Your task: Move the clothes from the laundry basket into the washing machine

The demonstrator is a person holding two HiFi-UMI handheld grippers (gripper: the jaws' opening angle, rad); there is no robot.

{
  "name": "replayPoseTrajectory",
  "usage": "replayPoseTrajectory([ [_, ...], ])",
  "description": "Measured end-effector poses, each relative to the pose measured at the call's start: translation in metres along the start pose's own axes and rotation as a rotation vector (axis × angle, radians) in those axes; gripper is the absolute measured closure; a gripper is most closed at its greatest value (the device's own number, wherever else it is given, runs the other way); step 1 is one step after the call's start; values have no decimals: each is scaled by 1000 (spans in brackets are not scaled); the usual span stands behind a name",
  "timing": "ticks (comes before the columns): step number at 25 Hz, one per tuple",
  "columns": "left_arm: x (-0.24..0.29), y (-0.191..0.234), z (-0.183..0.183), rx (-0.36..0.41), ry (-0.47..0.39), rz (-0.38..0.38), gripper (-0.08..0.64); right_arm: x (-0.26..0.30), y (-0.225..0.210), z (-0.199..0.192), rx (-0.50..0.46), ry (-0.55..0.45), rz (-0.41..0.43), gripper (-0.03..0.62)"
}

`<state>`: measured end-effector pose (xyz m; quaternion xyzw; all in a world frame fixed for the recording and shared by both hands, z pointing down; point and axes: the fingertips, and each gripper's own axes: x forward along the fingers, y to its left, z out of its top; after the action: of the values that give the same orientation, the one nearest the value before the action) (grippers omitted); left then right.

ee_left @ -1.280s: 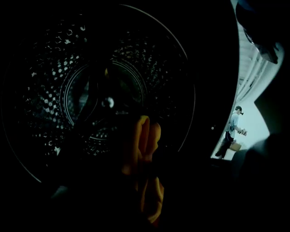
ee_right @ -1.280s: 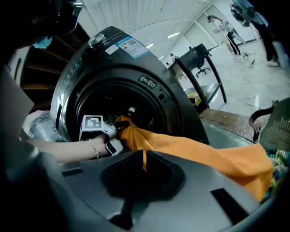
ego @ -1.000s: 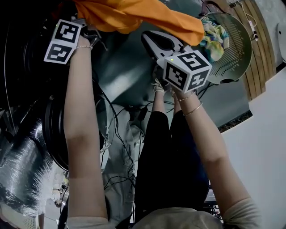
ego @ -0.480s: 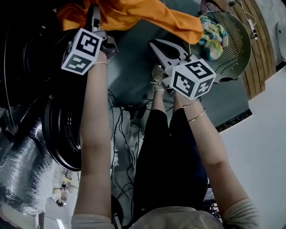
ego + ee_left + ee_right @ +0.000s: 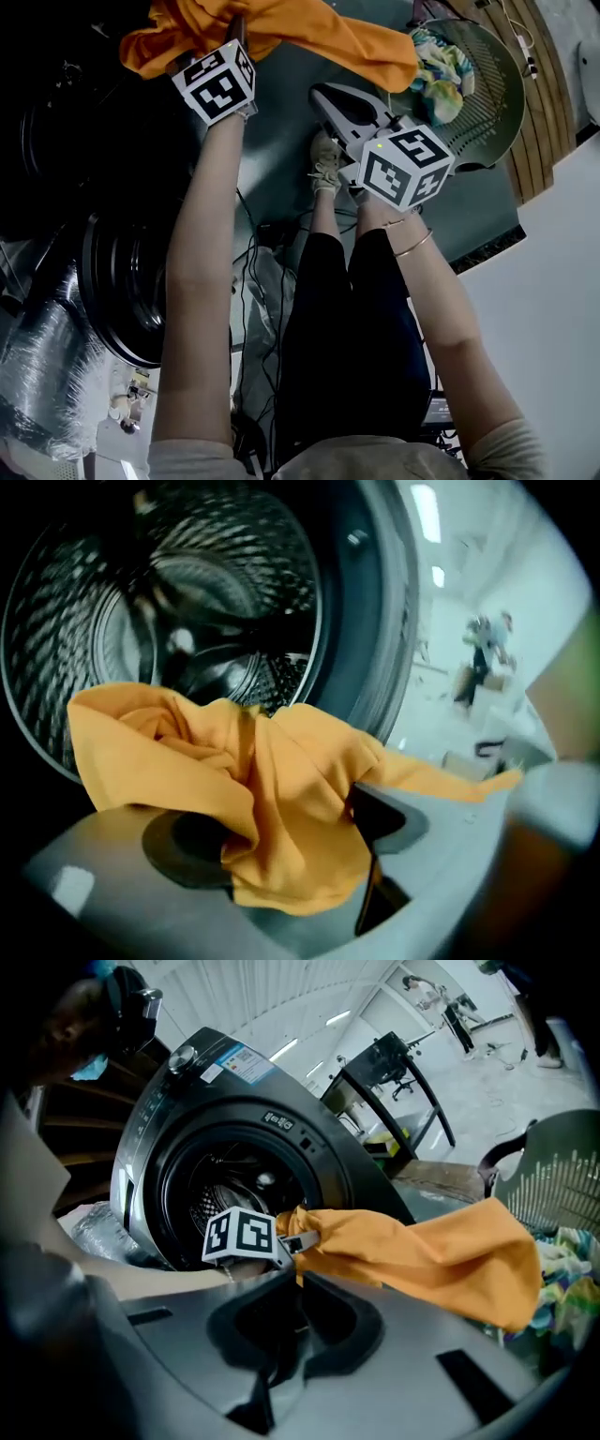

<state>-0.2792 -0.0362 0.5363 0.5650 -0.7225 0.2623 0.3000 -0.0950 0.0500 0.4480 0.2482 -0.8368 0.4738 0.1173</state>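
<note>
Washing machine (image 5: 187, 1101): dark-grey front-loader, round opening faces the person, steel drum (image 5: 178, 592) in view behind it. Laundry basket (image 5: 487, 103): green, slotted wall, off to the person's right, well apart from the machine. Multi-colour clothes (image 5: 436, 66) lie in it.

Orange garment (image 5: 309, 33): stretched btwn machine & basket. One end is bunched right at the drum mouth, in front of the rim, not inside. The other end trails back toward the basket & overlaps its rim in head view.

Person's legs (image 5: 347, 328) in black trousers lower down, w/ cables (image 5: 267, 272) on the floor beside them.

Left gripper (image 5: 286, 832): arm reaches fwd to the drum mouth, marker cube (image 5: 217, 82) just under the cloth. Jaws have just been opening & stand wide. The garment's bunched end lies btwn them, draped over one pad, the other pad half bare, so no squeeze on the cloth.

Right gripper (image 5: 286, 1335): held back on the basket side, below the garment's trailing end & clear of it in its own view. Jaws together, nothing btwn them.
</note>
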Motion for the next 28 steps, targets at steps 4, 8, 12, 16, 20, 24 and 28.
replayPoseTrajectory([
  [4,7,6,5,119,-30,38,250,5,-4,1,-5,-3,-2,563],
  [8,-9,5,18,225,-90,-47,446,11,1,1,-12,14,4,563],
  [12,-22,27,50,287,-134,-40,488,12,13,6,-40,19,25,565],
  [16,-17,53,85,289,-176,13,488,14,17,10,-23,2,18,565],
  [20,-22,75,119,238,-251,101,486,14,20,9,-19,1,16,565],
  [24,-18,73,131,213,-295,121,504,15,28,-3,-2,29,37,565],
  [28,3,68,108,18,-179,51,264,14,33,-19,18,52,51,565],
])
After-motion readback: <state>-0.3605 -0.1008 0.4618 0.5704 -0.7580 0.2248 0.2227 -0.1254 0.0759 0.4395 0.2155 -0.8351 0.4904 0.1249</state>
